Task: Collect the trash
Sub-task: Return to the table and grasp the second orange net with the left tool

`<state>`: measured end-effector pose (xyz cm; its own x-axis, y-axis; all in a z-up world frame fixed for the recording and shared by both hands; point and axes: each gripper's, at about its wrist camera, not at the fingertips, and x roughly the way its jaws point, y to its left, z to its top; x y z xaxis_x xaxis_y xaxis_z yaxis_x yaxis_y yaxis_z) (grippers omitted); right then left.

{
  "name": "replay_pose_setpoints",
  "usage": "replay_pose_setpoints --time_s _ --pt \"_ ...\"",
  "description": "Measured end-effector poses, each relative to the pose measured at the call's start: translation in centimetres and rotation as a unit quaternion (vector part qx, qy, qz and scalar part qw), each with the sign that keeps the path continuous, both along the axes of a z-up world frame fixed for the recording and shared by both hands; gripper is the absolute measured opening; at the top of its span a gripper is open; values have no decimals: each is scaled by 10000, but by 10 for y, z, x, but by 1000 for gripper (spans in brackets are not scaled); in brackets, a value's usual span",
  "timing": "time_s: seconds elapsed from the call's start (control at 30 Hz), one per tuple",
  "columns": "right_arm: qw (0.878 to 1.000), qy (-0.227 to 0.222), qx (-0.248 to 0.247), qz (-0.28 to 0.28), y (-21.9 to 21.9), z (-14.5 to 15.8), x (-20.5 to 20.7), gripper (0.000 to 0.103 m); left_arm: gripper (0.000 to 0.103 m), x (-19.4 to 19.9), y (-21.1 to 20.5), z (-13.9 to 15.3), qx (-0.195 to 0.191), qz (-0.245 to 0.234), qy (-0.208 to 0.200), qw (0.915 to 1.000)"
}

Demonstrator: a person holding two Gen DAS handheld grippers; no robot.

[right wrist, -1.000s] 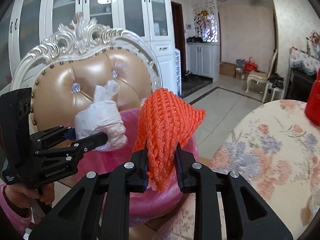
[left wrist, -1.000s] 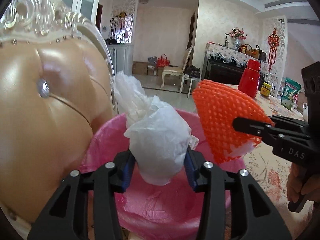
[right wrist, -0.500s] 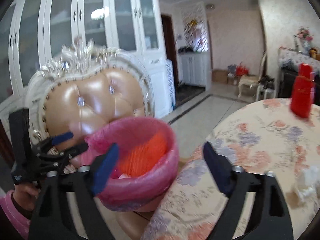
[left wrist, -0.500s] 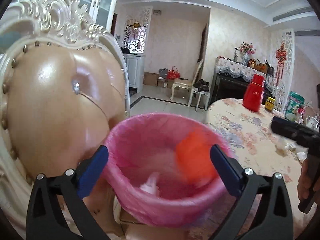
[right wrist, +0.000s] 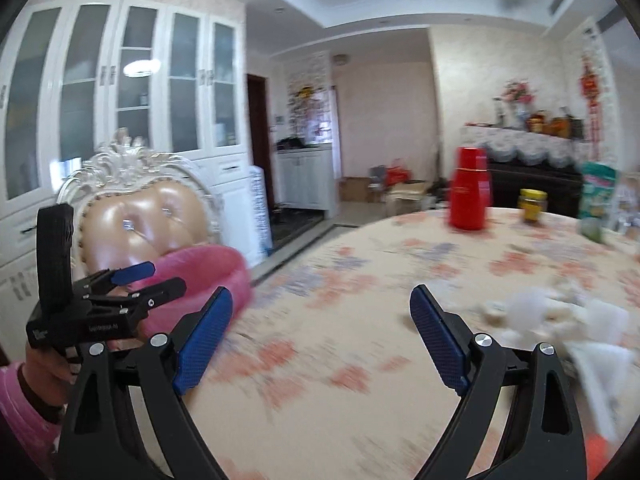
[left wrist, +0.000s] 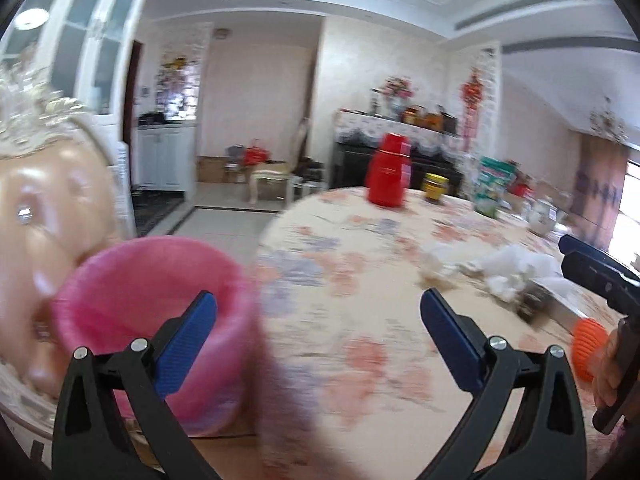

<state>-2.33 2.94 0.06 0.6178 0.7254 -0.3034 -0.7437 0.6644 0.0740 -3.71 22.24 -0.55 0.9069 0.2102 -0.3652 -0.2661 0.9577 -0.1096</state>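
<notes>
Left gripper [left wrist: 318, 306]: jaws spread wide, nothing between the blue pads. Right gripper [right wrist: 321, 304]: same, spread wide and empty, over the floral tablecloth [right wrist: 360, 280].

Pink-lined trash bin [left wrist: 152, 280] sits at 9 o'clock of the left gripper, just beside the table edge and in front of the tufted chair back [right wrist: 148, 216].

Remaining trash: crumpled white tissues [left wrist: 512, 268] on the cloth at 2 o'clock, blurred. An orange foam net [left wrist: 586, 344] lies near the right-hand tool at 3 o'clock.

Farther out, at 12 to 1 o'clock: red thermos [right wrist: 470, 196], then yellow-lidded jar [right wrist: 532, 205].
</notes>
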Motion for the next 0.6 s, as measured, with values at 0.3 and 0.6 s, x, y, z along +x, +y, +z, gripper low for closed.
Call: replay_pose_setpoints --time_s 0.3,0.6 --pt "9866 143 -243 -1605 -139 -17 -17 85 99 60 -125 -2 -163 -1365 144 9904" --pt "9522 533 -21 -3008 -248 -32 -17 85 98 109 -257 -30 -304 -2487 752 9652"
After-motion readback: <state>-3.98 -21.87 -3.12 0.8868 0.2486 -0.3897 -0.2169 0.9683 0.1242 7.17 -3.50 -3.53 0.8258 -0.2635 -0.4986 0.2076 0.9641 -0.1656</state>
